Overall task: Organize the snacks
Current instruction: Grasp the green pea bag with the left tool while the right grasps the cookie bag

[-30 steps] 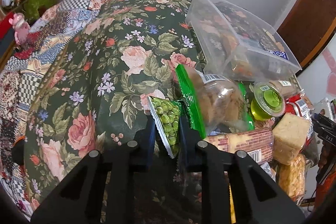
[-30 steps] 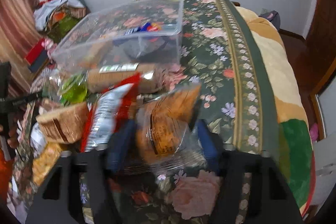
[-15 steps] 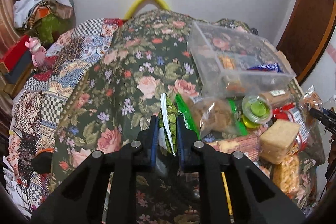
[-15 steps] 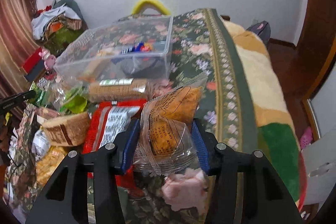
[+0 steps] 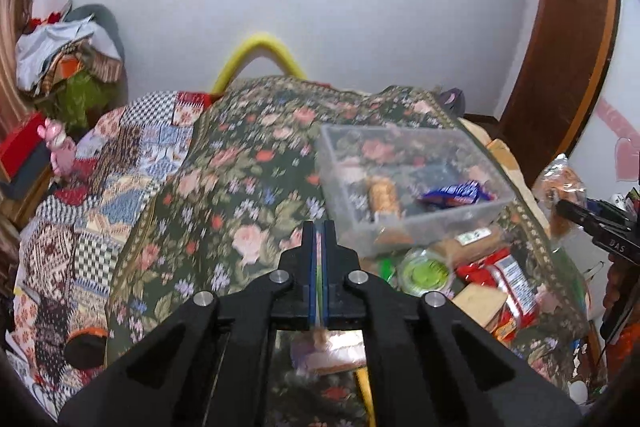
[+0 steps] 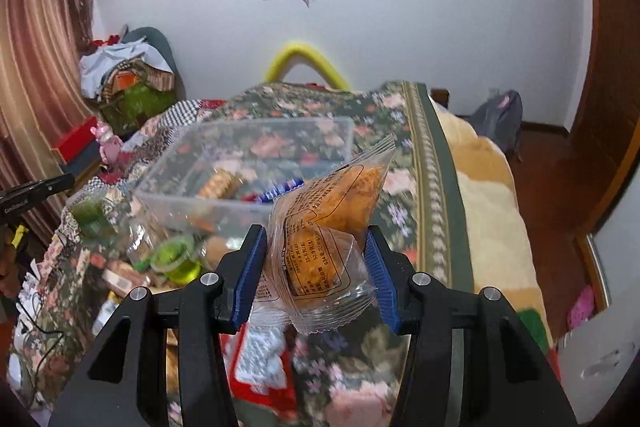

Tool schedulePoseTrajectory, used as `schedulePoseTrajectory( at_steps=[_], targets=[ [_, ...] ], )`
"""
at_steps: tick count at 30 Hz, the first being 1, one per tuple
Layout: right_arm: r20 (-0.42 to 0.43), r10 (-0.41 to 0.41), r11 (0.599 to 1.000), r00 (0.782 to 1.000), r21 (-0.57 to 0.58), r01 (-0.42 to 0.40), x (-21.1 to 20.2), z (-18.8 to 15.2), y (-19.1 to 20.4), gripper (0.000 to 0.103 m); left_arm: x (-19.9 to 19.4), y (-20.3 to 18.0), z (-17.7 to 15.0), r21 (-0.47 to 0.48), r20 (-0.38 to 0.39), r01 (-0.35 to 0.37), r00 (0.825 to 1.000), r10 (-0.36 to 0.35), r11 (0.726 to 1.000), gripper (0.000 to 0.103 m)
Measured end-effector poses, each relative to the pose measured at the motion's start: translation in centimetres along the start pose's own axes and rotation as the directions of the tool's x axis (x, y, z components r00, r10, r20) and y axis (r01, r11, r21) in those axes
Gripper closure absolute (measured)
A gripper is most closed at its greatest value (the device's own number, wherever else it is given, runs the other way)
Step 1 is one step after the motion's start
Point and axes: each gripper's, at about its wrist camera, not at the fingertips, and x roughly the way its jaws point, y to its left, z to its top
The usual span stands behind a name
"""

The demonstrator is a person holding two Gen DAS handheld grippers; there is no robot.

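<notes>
My left gripper (image 5: 319, 231) is shut on the thin edge of a green pea packet (image 5: 319, 267), held edge-on above the floral bedspread. My right gripper (image 6: 316, 239) is shut on a clear packet of orange pastry (image 6: 332, 223), lifted above the snack pile. A clear plastic bin (image 5: 404, 183) sits ahead on the bed with a biscuit roll (image 5: 382, 193) and a blue wrapper (image 5: 454, 191) inside; it also shows in the right wrist view (image 6: 244, 167). The right gripper and its packet appear at the right edge of the left wrist view (image 5: 560, 187).
Loose snacks lie in front of the bin: a green jelly cup (image 5: 426, 271), red packets (image 5: 504, 271), a tan cake block (image 5: 478, 303), a biscuit sleeve (image 5: 472, 241). A patchwork quilt (image 5: 92, 187) covers the left. The bed's right edge (image 6: 480, 207) drops to the floor.
Both grippers have risen with their packets, so the bed and bin look farther and lower. The pea packet now sits edge-on, tighter between the left jaws.
</notes>
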Motion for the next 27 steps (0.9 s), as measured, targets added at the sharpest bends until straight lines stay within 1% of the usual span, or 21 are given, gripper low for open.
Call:
schedulePoseTrajectory(
  at_steps=[2, 5, 6, 7, 9, 10, 11, 12, 13, 16, 18, 20, 21, 23, 25, 27],
  targets=[
    [0.008, 0.014, 1.0, 1.0, -0.01, -0.014, 0.2, 0.4, 0.6, 0.056, 0.1, -0.5, 0.4, 0.026, 0.001, 0.005, 1.0, -0.005, 1.0, 0.102],
    [0.008, 0.035, 0.999, 0.999, -0.019, -0.035, 0.7, 0.4, 1.3, 0.056, 0.3, -0.7, 0.1, 0.051, -0.008, -0.036, 0.999, 0.037, 0.998, 0.099],
    [0.005, 0.04, 0.999, 0.999, -0.02, -0.04, 0.8, 0.3, 1.4, 0.056, 0.7, -0.4, -0.3, 0.047, -0.036, -0.028, 0.999, 0.029, 0.999, 0.093],
    [0.001, 0.045, 0.999, 0.999, -0.021, -0.045, 0.9, 0.2, 1.6, 0.056, 1.2, 0.1, -0.6, 0.033, -0.063, -0.016, 0.998, 0.018, 0.999, 0.09],
    [-0.013, 0.054, 0.998, 0.998, -0.018, -0.054, 1.2, -0.1, 1.7, 0.056, 2.2, 1.1, -1.6, 0.01, -0.106, -0.021, 0.994, 0.022, 1.0, 0.072],
    [-0.02, 0.056, 0.998, 0.998, -0.016, -0.056, 1.4, -0.3, 1.7, 0.056, 2.7, 1.5, -2.1, 0.002, -0.125, -0.025, 0.992, 0.025, 1.0, 0.068],
    [-0.026, 0.057, 0.998, 0.998, -0.015, -0.057, 1.5, -0.4, 1.7, 0.056, 3.2, 1.9, -2.7, -0.007, -0.147, -0.024, 0.989, 0.023, 1.0, 0.058],
    [-0.031, 0.057, 0.998, 0.998, -0.014, -0.058, 1.6, -0.5, 1.6, 0.056, 3.9, 2.3, -3.4, -0.015, -0.17, -0.02, 0.985, 0.017, 1.0, 0.055],
    [-0.035, 0.058, 0.998, 0.998, -0.011, -0.058, 1.6, -0.6, 1.6, 0.056, 4.6, 2.8, -4.1, -0.021, -0.19, -0.026, 0.982, 0.021, 0.999, 0.053],
    [-0.048, 0.056, 0.998, 0.997, -0.004, -0.057, 1.8, -0.7, 1.2, 0.056, 6.7, 4.1, -5.7, -0.042, -0.251, -0.053, 0.967, 0.04, 0.998, 0.053],
    [-0.057, 0.055, 0.999, 0.997, 0.002, -0.054, 1.9, -0.9, 1.0, 0.056, 8.1, 5.0, -6.5, -0.069, -0.28, -0.065, 0.959, 0.043, 0.995, 0.053],
    [-0.064, 0.052, 0.999, 0.997, 0.004, -0.052, 2.1, -0.9, 1.0, 0.056, 9.3, 5.8, -6.8, -0.1, -0.296, -0.069, 0.955, 0.037, 0.993, 0.052],
    [-0.066, 0.051, 0.999, 0.997, 0.004, -0.051, 2.1, -1.0, 1.0, 0.056, 9.7, 6.1, -6.9, -0.117, -0.297, -0.064, 0.954, 0.027, 0.991, 0.05],
    [-0.072, 0.05, 0.999, 0.996, 0.001, -0.05, 2.2, -1.1, 1.1, 0.056, 10.4, 6.3, -6.8, -0.128, -0.292, -0.061, 0.956, 0.022, 0.99, 0.049],
    [-0.078, 0.048, 0.999, 0.996, -0.005, -0.049, 2.3, -1.1, 1.2, 0.056, 10.8, 6.2, -6.6, -0.11, -0.281, -0.063, 0.959, 0.03, 0.992, 0.048],
    [-0.082, 0.048, 0.999, 0.996, -0.008, -0.049, 2.5, -1.2, 1.2, 0.056, 11.5, 6.0, -6.5, -0.106, -0.284, -0.062, 0.958, 0.029, 0.992, 0.048]
  ],
)
